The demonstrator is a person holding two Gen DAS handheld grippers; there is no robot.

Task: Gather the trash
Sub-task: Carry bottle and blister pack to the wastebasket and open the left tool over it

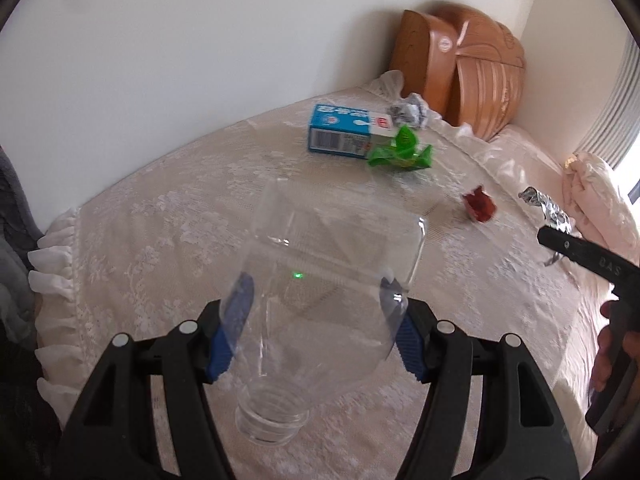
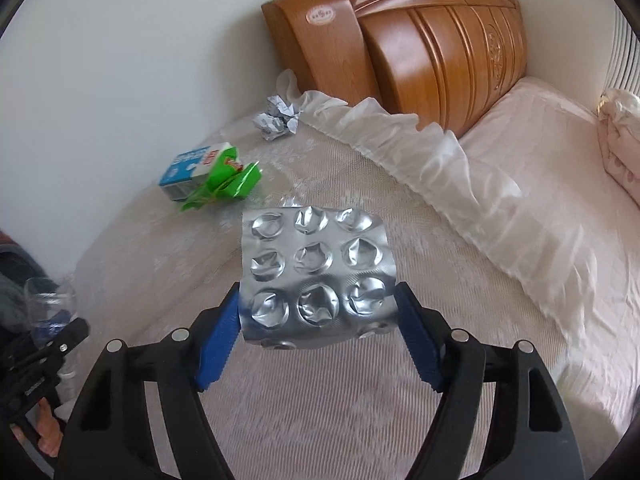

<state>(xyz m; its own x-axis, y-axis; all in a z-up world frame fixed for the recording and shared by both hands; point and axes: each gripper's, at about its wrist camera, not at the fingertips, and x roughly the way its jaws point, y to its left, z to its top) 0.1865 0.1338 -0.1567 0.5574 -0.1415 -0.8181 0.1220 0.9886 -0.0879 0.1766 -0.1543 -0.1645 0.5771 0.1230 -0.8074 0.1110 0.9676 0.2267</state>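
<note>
My left gripper (image 1: 320,320) is shut on a clear plastic bottle (image 1: 328,280) and holds it above the bed, neck toward the camera. My right gripper (image 2: 318,320) is shut on a silver blister pack (image 2: 316,276), also above the bed. The pack also shows in the left wrist view (image 1: 546,208) at the far right. On the bed lie a blue and white carton (image 1: 340,132), a green wrapper (image 1: 400,152), a crumpled paper ball (image 1: 408,112) and a small red wrapper (image 1: 480,204). The carton (image 2: 192,168), green wrapper (image 2: 228,184) and paper ball (image 2: 276,118) also show in the right wrist view.
A lace bedspread (image 1: 160,220) covers the bed. A wooden headboard (image 2: 432,40) stands against the white wall (image 1: 200,60). A pink pillow (image 2: 560,152) and folded bedding (image 2: 620,140) lie at the right. A frilled edge (image 2: 420,152) runs across the bed.
</note>
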